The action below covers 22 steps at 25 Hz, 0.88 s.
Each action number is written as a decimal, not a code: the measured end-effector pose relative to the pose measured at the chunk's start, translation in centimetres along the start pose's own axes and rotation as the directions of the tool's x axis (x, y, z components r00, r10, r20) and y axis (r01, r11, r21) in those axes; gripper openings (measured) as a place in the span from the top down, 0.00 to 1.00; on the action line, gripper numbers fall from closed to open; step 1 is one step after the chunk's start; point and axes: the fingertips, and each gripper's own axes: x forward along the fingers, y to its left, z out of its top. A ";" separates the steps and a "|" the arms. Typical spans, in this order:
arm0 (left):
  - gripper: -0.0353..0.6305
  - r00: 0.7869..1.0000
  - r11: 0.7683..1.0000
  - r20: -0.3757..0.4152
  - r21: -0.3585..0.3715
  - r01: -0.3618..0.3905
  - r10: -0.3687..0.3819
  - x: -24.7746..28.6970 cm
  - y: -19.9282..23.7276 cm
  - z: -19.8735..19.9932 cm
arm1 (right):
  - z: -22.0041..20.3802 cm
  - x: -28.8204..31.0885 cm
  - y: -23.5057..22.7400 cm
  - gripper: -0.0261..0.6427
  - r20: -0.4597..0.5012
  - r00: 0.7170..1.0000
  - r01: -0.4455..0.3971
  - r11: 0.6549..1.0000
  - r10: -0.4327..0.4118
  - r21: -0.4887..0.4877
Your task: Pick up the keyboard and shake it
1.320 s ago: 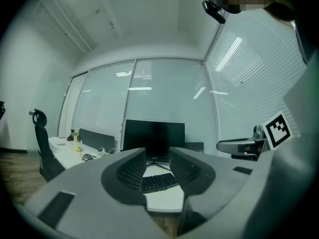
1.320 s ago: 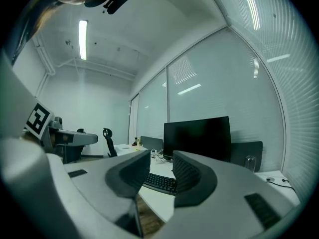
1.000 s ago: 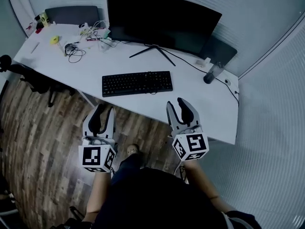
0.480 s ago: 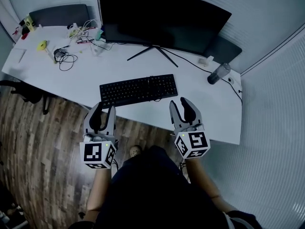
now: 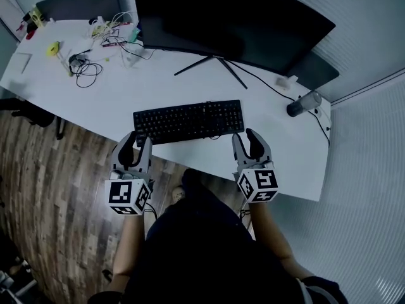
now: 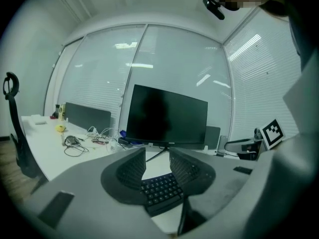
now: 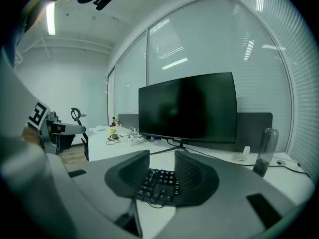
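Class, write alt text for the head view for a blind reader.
The left hand-held gripper and right hand-held gripper, both open, hover near either end of a black keyboard lying on a white desk before a dark monitor.

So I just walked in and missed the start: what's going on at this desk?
A person stands at the white desk with a two-jaw gripper in each hand. The left gripper points at the left end of the flat black computer keyboard, the right gripper at its right end. Both pairs of jaws stand apart with nothing clamped. The keyboard lies flat on the desk in front of the dark monitor, not yet lifted.
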 end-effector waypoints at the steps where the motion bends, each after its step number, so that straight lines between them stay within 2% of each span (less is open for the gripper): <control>1: 0.75 1.000 1.000 -0.015 -0.020 0.003 -0.004 0.6 0.3 -0.4 | -0.5 0.6 -0.6 0.73 -0.014 1.000 -0.002 1.000 0.002 0.006; 3: 0.75 0.999 0.999 -0.046 -0.047 0.005 -0.007 2.0 1.0 -1.1 | -1.4 1.9 -1.8 0.73 -0.043 0.999 -0.005 1.000 0.006 0.009; 7: 0.75 0.992 0.999 -0.123 -0.046 -0.012 0.006 4.9 2.8 -3.7 | -4.0 4.4 -3.9 0.73 -0.121 0.992 -0.027 0.999 0.025 -0.017; 12: 0.74 0.975 0.997 -0.220 -0.059 -0.045 0.031 7.3 5.5 -6.6 | -7.8 6.2 -6.0 0.72 -0.254 0.966 -0.053 0.999 0.051 -0.003; 18: 0.73 0.939 0.992 -0.332 -0.060 -0.114 0.088 8.4 8.7 -10.1 | -9.9 8.3 -8.1 0.70 -0.312 0.947 -0.070 0.997 0.073 0.020; 22: 0.71 0.906 0.982 -0.404 -0.075 -0.170 0.126 7.5 10.0 -13.0 | -10.8 10.1 -9.6 0.69 -0.351 0.931 -0.098 0.995 0.100 0.026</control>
